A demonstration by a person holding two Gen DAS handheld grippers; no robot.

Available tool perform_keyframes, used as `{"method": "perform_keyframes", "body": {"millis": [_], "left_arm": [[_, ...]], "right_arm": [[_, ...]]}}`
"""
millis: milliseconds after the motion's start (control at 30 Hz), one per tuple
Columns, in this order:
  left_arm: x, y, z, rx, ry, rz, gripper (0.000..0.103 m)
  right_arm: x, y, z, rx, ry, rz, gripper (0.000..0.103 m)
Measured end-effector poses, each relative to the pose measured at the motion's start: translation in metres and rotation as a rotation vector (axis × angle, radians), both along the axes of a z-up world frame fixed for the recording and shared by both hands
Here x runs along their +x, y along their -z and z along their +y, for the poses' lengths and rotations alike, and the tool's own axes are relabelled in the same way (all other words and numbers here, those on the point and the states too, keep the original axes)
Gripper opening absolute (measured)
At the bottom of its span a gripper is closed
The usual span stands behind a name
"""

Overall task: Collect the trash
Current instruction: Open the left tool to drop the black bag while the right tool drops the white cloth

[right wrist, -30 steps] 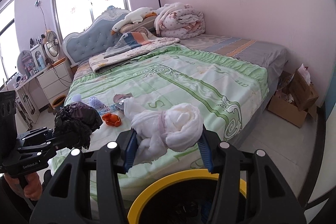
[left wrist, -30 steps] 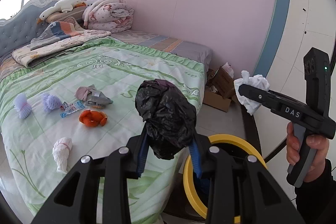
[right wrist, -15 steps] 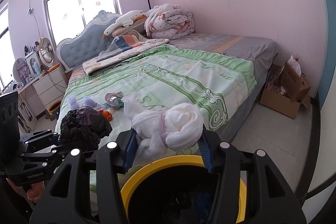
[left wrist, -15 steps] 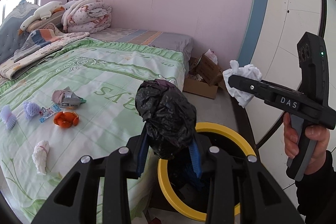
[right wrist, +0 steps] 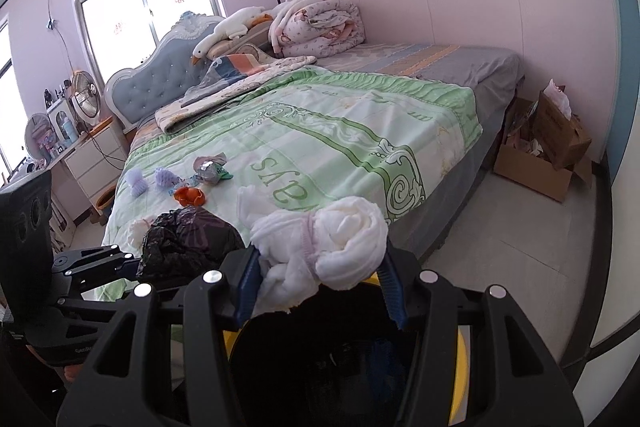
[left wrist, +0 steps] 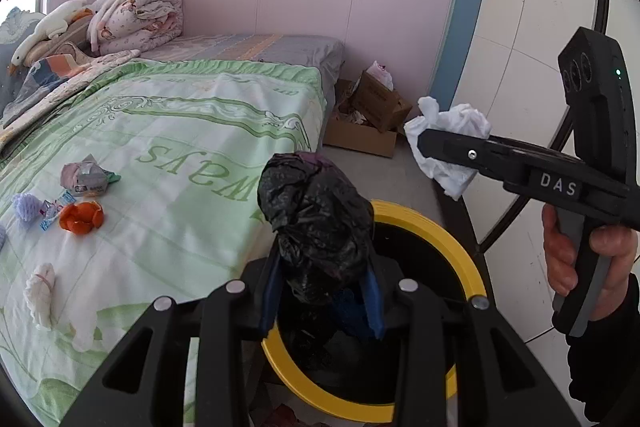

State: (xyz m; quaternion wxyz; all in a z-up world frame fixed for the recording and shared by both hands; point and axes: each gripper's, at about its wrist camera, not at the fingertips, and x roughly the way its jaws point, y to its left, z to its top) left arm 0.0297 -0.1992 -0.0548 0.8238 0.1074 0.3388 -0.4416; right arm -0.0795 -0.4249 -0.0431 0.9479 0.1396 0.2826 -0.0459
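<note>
My left gripper [left wrist: 322,291] is shut on a crumpled black plastic bag [left wrist: 316,223] and holds it over the near rim of a yellow-rimmed trash bin [left wrist: 424,223]. My right gripper [right wrist: 320,283] is shut on a white tied wad [right wrist: 332,247] above the same bin [right wrist: 460,355]. The right gripper with its wad [left wrist: 452,135] also shows in the left wrist view, beyond the bin. On the green bed cover lie orange peel [left wrist: 82,218], a grey wrapper ball [left wrist: 86,179], a purple puff [left wrist: 26,205], a small packet [left wrist: 52,214] and another white wad [left wrist: 40,291].
The bed [right wrist: 320,131] fills the left and middle, with folded blankets [right wrist: 320,23] and a goose plush [right wrist: 228,31] at its head. An open cardboard box [right wrist: 548,155] stands on the floor by the pink wall. A white nightstand [right wrist: 96,163] with a fan stands beside the headboard.
Both grippers have moved toward and over the yellow bin, each still holding its load. The bin now lies directly beneath them and the bed has slid to the left.
</note>
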Motion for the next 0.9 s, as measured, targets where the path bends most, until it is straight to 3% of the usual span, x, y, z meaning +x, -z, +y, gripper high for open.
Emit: {"method": "perform_keyframes", "body": {"millis": [233, 467, 733, 900], "left_arm": [[-0.004, 0.025, -0.013, 0.03, 0.022, 0.078, 0.033], [-0.006, 0.024, -0.012, 0.015, 0.032, 0.086, 0.035], [-0.002, 0.023, -0.007, 0.001, 0.022, 0.109, 0.052], [0.002, 0.021, -0.002, -0.015, 0.009, 0.122, 0.056]], "right_arm": [[-0.001, 0.019, -0.012, 0.064, -0.007, 0.031, 0.05], [-0.002, 0.02, -0.012, 0.066, -0.013, 0.018, 0.055], [-0.004, 0.02, -0.018, 0.077, 0.01, 0.016, 0.061], [-0.005, 0.017, -0.019, 0.075, 0.016, 0.01, 0.063]]}}
